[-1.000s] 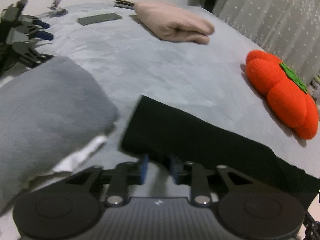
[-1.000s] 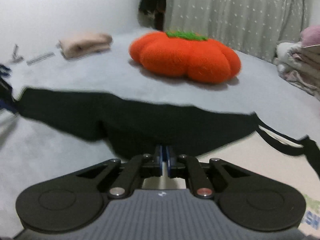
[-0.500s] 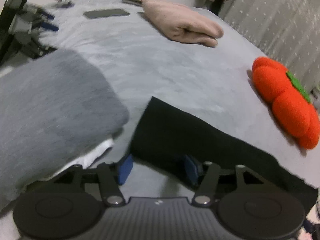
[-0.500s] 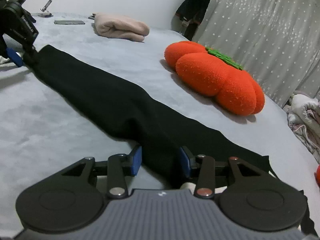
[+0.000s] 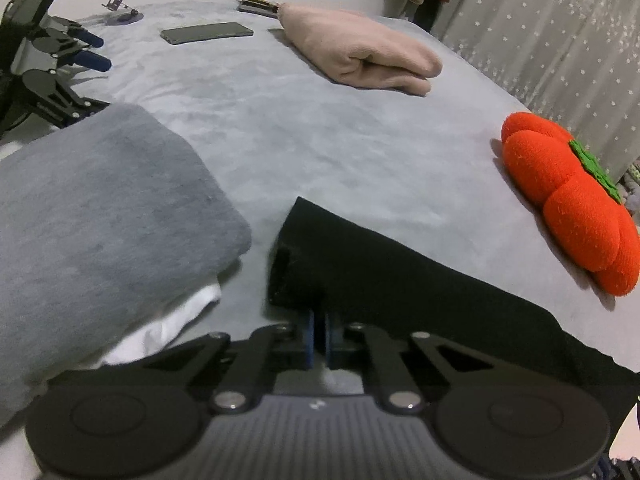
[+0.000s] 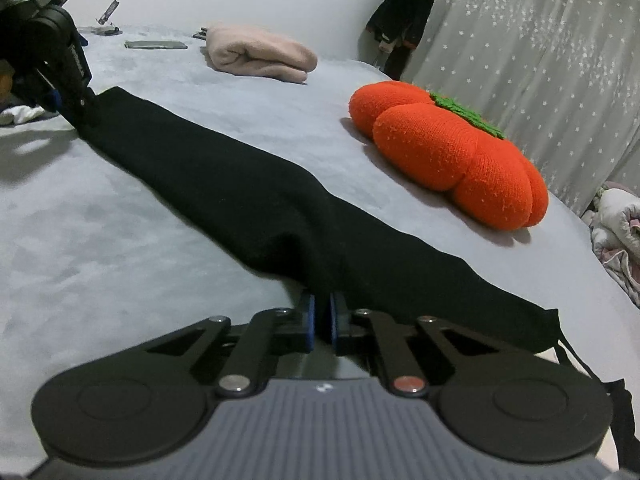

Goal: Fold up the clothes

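Black garment (image 6: 224,184) lies long, folded narrow.

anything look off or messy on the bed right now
Mostly tidy. One oddity: a white garment sticks out from under the folded grey garment, so that stack looks uneven. The black garment lies long and flat, each claw shut on its near edge.
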### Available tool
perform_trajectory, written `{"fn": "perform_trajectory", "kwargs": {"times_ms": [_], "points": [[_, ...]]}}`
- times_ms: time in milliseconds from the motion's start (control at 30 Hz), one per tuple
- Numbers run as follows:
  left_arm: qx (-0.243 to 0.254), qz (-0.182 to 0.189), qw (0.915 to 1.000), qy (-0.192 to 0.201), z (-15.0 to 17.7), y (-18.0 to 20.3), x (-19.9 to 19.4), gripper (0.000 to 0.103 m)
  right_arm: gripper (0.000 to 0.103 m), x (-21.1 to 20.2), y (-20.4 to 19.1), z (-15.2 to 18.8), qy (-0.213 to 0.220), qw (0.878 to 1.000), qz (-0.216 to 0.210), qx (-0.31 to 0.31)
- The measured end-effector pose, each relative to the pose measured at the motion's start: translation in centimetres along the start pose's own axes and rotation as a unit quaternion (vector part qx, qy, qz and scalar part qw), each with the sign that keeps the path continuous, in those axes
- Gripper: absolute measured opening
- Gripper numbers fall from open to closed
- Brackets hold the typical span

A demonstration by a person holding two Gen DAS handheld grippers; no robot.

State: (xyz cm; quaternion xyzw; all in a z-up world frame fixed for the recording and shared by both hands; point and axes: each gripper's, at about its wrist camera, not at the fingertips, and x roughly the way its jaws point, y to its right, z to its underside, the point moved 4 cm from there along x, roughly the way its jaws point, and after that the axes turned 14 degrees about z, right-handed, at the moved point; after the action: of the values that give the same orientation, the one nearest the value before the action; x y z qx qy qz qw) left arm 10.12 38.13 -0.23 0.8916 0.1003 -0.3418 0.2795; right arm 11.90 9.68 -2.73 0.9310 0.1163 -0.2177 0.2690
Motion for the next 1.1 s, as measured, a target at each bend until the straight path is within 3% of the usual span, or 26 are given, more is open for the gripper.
{"fn": "perform_trajectory", "kwargs": {"times_ms": [333,400,500,633,700,867,967,1100], "points": [[-0.014,-0.015,0.9997,0.011,-0.5,-0.6,-1.2,0.004,0.008,-0.4,0.0,0.4,-0.001,1.0,-0.002,-0.001],[-0.017,-0.016,0.9997,0.009,-0.5,-0.7,-1.2,0.004,0.014,-0.4,-0.4,0.2,-0.003,1.0,-0.001,-0.01],[-0.023,-0.017,0.9996,0.006,-0.5,-1.0,-1.1,0.004,0.016,-0.3,-0.8,-0.1,-0.008,1.0,-0.002,-0.023],[-0.029,-0.019,0.9994,0.001,-0.4,-1.3,-1.0,0.004,0.021,-0.7,2.0,-1.6,-0.012,0.997,-0.061,0.044],[-0.033,-0.019,0.9993,-0.001,-0.4,-1.4,-0.9,0.004,0.042,-0.5,4.6,-2.4,-0.021,0.99,-0.091,0.105],[-0.044,-0.021,0.9988,-0.007,-0.3,-1.7,-0.6,0.005,0.043,2.4,10.2,-2.6,-0.054,0.974,-0.076,0.207],[-0.042,-0.025,0.9988,-0.007,-0.3,-1.6,-0.5,0.005,0.044,4.9,10.4,-1.6,-0.096,0.977,-0.053,0.182],[-0.035,-0.03,0.9989,-0.006,-0.3,-1.4,-0.4,0.005,0.044,6.6,7.9,-0.6,-0.109,0.984,-0.049,0.135]]}}
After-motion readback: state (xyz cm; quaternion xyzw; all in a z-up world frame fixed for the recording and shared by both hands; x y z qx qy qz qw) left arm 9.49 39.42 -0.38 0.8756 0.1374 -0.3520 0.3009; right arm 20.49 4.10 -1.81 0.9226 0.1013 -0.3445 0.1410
